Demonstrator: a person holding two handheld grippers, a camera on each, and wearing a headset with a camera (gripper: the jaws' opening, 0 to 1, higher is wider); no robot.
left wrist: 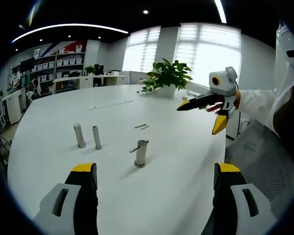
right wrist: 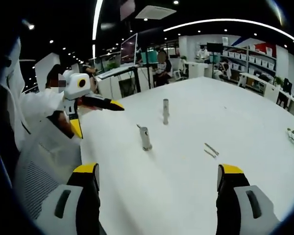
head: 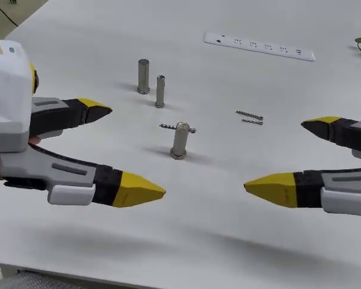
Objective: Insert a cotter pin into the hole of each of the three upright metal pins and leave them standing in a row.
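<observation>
Cotter pins: one seated, two loose. Left hand-held gripper (head: pixel 126 150) has its jaws spread wide with nothing between them. Right hand-held gripper (head: pixel 275 155) is the same, wide and empty. Both hover over the worktop (head: pixel 186 241), tips pointing toward each other. Fingers are black wedges with pointed yellow tips on grey-and-white plastic bodies.

Between the two sits the nearest metal pin (head: pixel 180 141), a plain grey cylinder standing upright on a small flared base. The seated cotter pin (head: pixel 175 127) runs crosswise through it near the top and sticks out both sides, with a rounded eye at one end.

Further back are two more upright cylinders, just beside each other. The thin metal pin (head: pixel 160 91) is the shorter. The thick metal pin (head: pixel 144 76) is taller, with a dull steel finish. Their holes are too small to make out.

The loose cotter pins (head: pixel 249 115) are two slim wire pieces lying flat, parallel and almost touching. They lie right of the standing pin, well apart from it, on the right gripper's side.

Worktop is white, matte and smooth, with a rounded outline in the gripper views. At the far side lies a power strip (head: pixel 259 46), a long flat white bar with a row of sockets. Potted plant (left wrist: pixel 166 76) with green leaves at the edge.
</observation>
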